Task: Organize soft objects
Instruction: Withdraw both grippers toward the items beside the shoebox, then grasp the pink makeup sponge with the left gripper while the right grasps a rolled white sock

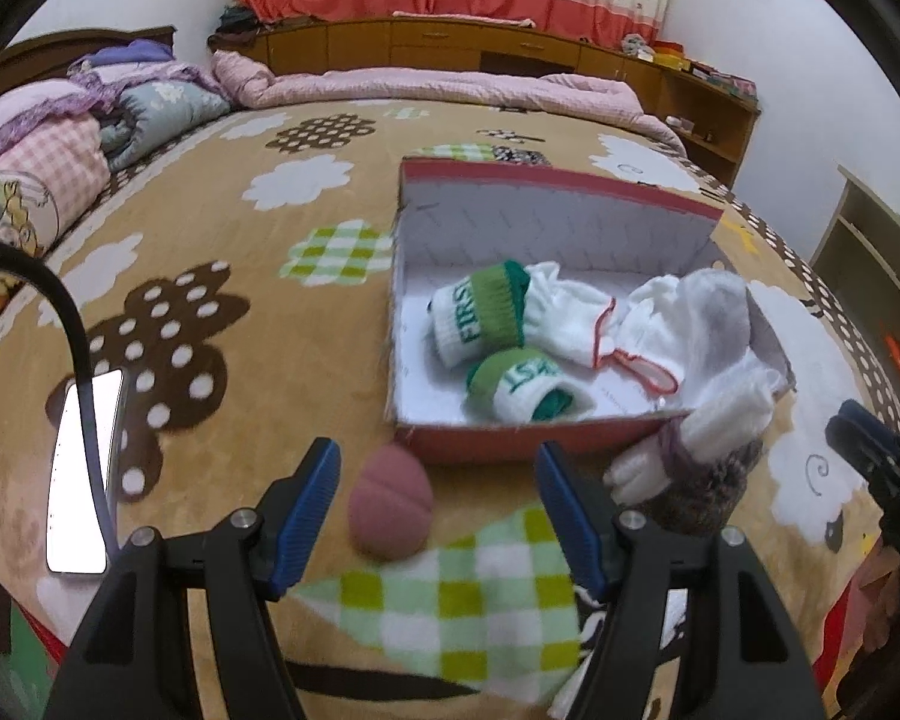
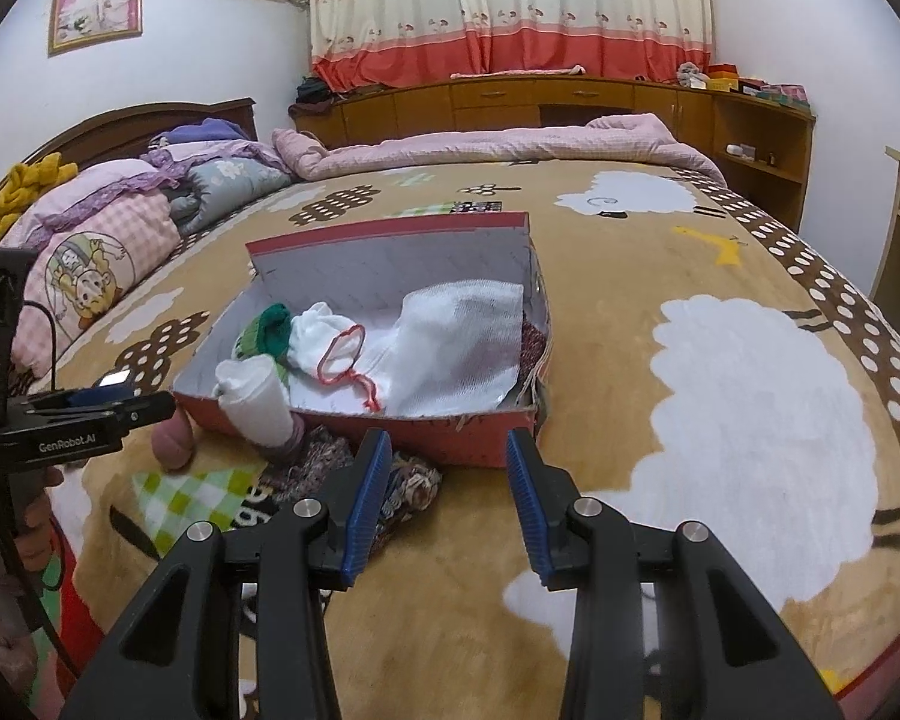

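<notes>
A red shoebox (image 1: pixel 510 441) (image 2: pixel 390 426) lies open on the bed. It holds two green and white rolled socks (image 1: pixel 480 312), white gloves with red trim (image 1: pixel 576 318) (image 2: pixel 330 336) and a white cloth (image 2: pixel 462 336). A pink rolled sock (image 1: pixel 390 501) (image 2: pixel 174 438) lies on the blanket in front of the box, between the fingers of my open, empty left gripper (image 1: pixel 435 516). A white sock (image 1: pixel 708 426) (image 2: pixel 258 402) hangs over the box's front edge onto a dark patterned sock (image 1: pixel 702 492) (image 2: pixel 354 468). My right gripper (image 2: pixel 444 501) is open and empty, just before the box.
A phone (image 1: pixel 81 474) with a black cable lies on the blanket at the left. Folded quilts and pillows (image 2: pixel 102 240) are piled at the bed's head. A pink quilt (image 1: pixel 450 90) lies along the far side, with wooden cabinets (image 2: pixel 510 102) behind.
</notes>
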`<state>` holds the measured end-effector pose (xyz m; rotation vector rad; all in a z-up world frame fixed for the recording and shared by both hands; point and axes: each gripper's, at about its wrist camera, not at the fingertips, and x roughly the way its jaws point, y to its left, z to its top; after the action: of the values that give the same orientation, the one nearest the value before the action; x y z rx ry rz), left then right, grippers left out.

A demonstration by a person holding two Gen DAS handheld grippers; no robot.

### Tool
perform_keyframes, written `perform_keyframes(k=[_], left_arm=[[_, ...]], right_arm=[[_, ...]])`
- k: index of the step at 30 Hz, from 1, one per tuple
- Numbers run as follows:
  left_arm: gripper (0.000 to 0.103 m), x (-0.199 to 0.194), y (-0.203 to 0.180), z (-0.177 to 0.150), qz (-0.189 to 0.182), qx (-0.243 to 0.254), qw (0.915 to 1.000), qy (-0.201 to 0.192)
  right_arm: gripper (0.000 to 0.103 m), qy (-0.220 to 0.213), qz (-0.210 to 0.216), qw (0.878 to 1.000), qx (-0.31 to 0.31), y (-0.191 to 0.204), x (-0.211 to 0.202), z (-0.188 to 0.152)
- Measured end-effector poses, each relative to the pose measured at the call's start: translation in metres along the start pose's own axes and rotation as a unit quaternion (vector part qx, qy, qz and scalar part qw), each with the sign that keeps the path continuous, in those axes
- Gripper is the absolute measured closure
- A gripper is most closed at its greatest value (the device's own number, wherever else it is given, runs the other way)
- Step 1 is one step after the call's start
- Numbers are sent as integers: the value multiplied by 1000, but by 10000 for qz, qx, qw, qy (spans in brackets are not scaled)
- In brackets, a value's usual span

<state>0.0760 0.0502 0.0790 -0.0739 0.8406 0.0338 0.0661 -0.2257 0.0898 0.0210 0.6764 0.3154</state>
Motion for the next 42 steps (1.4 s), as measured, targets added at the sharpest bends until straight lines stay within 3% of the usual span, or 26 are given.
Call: perform_keyframes(k=[13, 23, 25, 26, 27, 31, 42], left_arm=[[32, 17, 25, -32, 205, -303, 9989, 295], [33, 33, 31, -40, 148, -393, 9982, 424], [43, 35, 32, -39, 89, -418, 9982, 413], [57, 37, 32, -39, 65, -434, 9981, 423], [65, 38, 33, -39, 23, -456, 9980, 437], [67, 43, 40, -39, -207, -616, 9963, 559], [68, 38, 38, -42, -229, -534, 9974, 423]], right_arm=[[62, 238, 70, 9997, 40, 6, 6, -18], [62, 364, 171, 9992, -8, 18, 10, -25], [62, 391, 177, 9991, -52, 21, 11, -25], [62, 411, 169, 9990, -92, 23, 13, -26], [62, 422, 163, 9989, -114, 25, 14, -26], [62, 449, 186, 9987, -167, 30, 16, -25], [62, 450, 418, 9967, -522, 57, 22, -19]])
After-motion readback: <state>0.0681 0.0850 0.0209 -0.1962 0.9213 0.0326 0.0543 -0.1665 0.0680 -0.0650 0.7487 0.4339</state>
